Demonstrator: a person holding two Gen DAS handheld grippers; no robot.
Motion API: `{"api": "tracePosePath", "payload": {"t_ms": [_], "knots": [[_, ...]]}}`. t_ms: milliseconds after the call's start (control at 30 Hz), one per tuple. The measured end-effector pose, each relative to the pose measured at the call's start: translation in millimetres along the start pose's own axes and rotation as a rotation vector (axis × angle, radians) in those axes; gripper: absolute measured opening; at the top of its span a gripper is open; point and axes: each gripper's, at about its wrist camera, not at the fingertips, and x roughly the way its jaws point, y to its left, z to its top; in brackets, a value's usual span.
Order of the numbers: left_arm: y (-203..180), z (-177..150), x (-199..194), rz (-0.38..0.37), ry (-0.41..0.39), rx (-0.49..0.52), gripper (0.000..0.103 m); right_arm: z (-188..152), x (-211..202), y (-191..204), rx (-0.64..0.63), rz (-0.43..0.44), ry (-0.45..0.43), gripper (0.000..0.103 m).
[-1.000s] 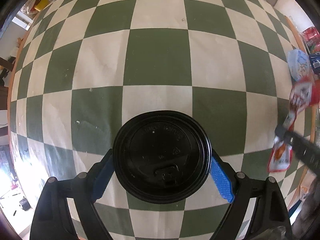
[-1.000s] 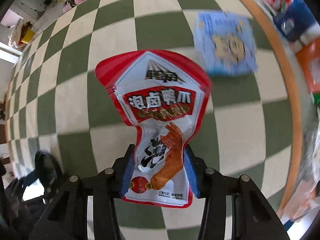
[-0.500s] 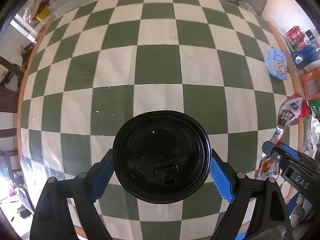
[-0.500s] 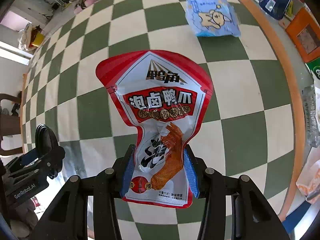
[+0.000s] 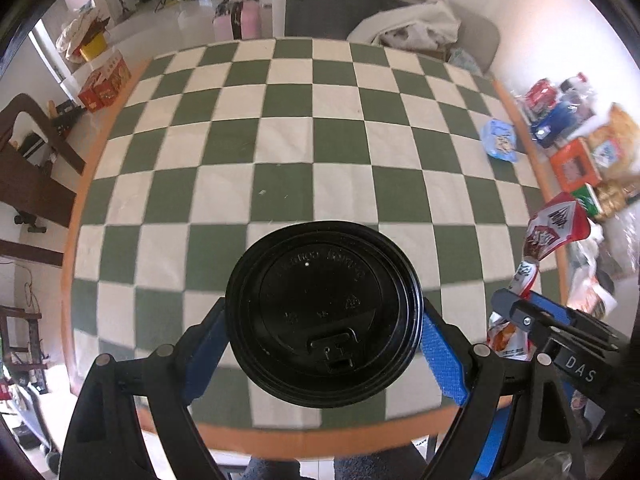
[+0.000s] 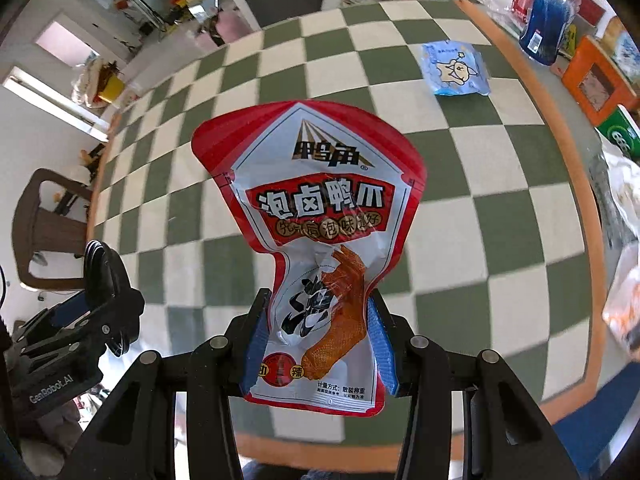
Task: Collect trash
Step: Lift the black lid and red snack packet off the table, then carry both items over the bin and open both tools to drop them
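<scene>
One cup [image 5: 323, 320], one snack pouch [image 6: 316, 256], both gripped

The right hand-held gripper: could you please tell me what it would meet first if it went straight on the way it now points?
Probably the checkered tablecloth: beyond the snack packet it grips, no object lies in that line. The blue packet sits off to the right. Depth is unclear.

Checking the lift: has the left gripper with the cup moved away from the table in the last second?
Yes. The left gripper, jaws shut on the black-lidded cup, has pulled up and back: the checkered table has shrunk, and its near orange edge now shows.
</scene>
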Motion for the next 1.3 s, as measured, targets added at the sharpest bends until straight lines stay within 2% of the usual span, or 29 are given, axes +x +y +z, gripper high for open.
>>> {"api": "tracePosePath", "payload": {"t_ms": [167,333,467,600,767,833,1033,1100,1167,1200,1267,1300], "knots": [[35,-68,-35,-0.047,-0.038,0.037,0.088,-79,-30,33,0.025,0.029,-0.054,0.048],[76,-140,-41,-0.078,0.014,0.032,0.088,-178,-44,53,0.099,0.060,-0.061,0.048],[103,-194,-28,-0.089,0.104,-0.001,0.088,-261,-33,60,0.165,0.072,-0.001,0.048],[122,-237,3,-0.098,0.196,-0.045,0.088,-321,-1,56,0.204,0.065,0.104,0.048],[138,-272,85,-0.108,0.292,-0.109,0.088,-370,85,35,0.222,0.041,0.214,0.048],[144,-283,137,-0.132,0.329,-0.130,0.088,-383,133,22,0.228,0.042,0.250,0.048],[156,-311,286,-0.167,0.449,-0.182,0.088,-399,281,-9,0.236,0.068,0.317,0.048],[159,-318,317,-0.168,0.463,-0.185,0.092,-402,325,-14,0.223,0.078,0.333,0.049],[165,-326,353,-0.155,0.478,-0.189,0.096,-402,363,-17,0.207,0.088,0.347,0.052],[169,-330,359,-0.155,0.482,-0.196,0.103,-403,379,-17,0.196,0.094,0.356,0.057],[179,-338,375,-0.136,0.482,-0.216,0.103,-409,414,-18,0.181,0.109,0.379,0.067],[185,-339,375,-0.122,0.476,-0.218,0.103,-412,428,-18,0.162,0.107,0.385,0.077]]}}
